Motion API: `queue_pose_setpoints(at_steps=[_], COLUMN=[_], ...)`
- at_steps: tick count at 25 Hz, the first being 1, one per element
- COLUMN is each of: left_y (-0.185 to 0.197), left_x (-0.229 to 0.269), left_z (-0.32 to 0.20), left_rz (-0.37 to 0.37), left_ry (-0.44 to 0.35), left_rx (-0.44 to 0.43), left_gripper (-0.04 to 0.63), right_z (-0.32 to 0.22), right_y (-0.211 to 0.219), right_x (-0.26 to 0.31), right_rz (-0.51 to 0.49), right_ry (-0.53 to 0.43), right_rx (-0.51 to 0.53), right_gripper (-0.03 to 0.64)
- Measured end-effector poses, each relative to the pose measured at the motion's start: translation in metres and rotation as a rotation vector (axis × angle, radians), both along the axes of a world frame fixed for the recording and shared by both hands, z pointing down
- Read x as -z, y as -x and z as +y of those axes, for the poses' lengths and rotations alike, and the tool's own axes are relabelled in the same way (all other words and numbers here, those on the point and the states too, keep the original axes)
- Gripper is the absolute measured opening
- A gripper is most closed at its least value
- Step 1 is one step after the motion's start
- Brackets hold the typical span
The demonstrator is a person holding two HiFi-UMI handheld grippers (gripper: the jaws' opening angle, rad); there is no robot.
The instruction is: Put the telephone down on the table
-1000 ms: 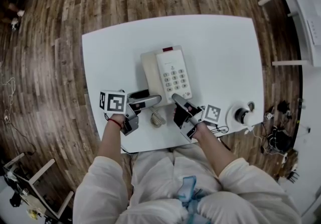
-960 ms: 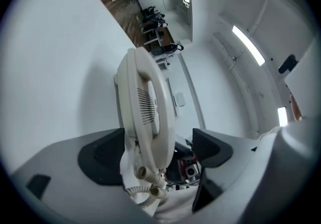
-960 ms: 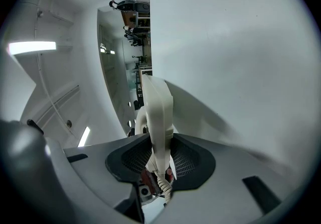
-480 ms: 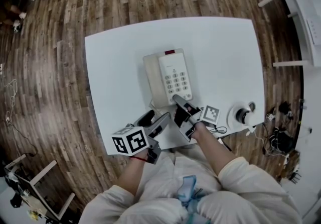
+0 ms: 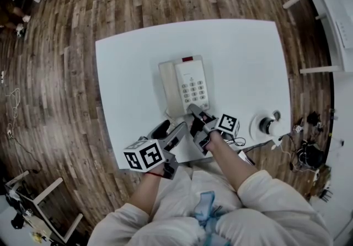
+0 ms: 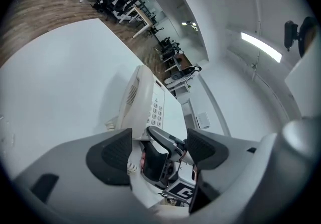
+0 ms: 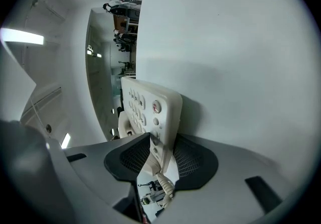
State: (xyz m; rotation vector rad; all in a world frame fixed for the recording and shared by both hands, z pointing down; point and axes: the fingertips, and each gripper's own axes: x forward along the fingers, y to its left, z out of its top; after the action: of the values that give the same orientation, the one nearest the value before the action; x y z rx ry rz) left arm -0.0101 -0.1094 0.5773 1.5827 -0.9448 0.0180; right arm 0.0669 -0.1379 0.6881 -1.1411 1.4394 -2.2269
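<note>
— On the white table (image 5: 242,57), where is the telephone (image 5: 185,86)?
— Lying flat, keypad up, towards the near edge. The right gripper (image 5: 194,111) has the phone's near end between its pads (image 7: 190,160). Its jaws have just been easing apart, yet both pads touch it.
— And the left gripper (image 5: 170,129)?
— Just beside the right one at the table's edge. Its jaws are wide, though just narrowing, and grip nothing.

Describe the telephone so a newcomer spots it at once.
Find the white table on the wood floor. At its middle lies the telephone, a cream rectangular set with a keypad and a red mark at its far end; the round white device to its right has no keys.
</note>
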Motion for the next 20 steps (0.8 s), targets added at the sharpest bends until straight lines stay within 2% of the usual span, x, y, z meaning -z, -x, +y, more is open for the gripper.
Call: queue_pose_setpoints(at_steps=[9, 20], left_y=[0.0038, 0.0076], left_x=[-0.0015, 0.0021], left_z=[-0.0017, -0.0058], left_rz=[-0.014, -0.047], left_ry=[-0.015, -0.03], left_rx=[0.003, -0.008], left_gripper=[0.333, 0.199], right_z=[-0.0042, -0.0024], right_y=[0.007, 0.0073], right_x=[-0.0027, -0.0028], right_rz=[0.022, 0.089], right_ry=[0.06, 0.128], right_rx=[-0.022, -0.036], right_gripper=[0.161, 0.176])
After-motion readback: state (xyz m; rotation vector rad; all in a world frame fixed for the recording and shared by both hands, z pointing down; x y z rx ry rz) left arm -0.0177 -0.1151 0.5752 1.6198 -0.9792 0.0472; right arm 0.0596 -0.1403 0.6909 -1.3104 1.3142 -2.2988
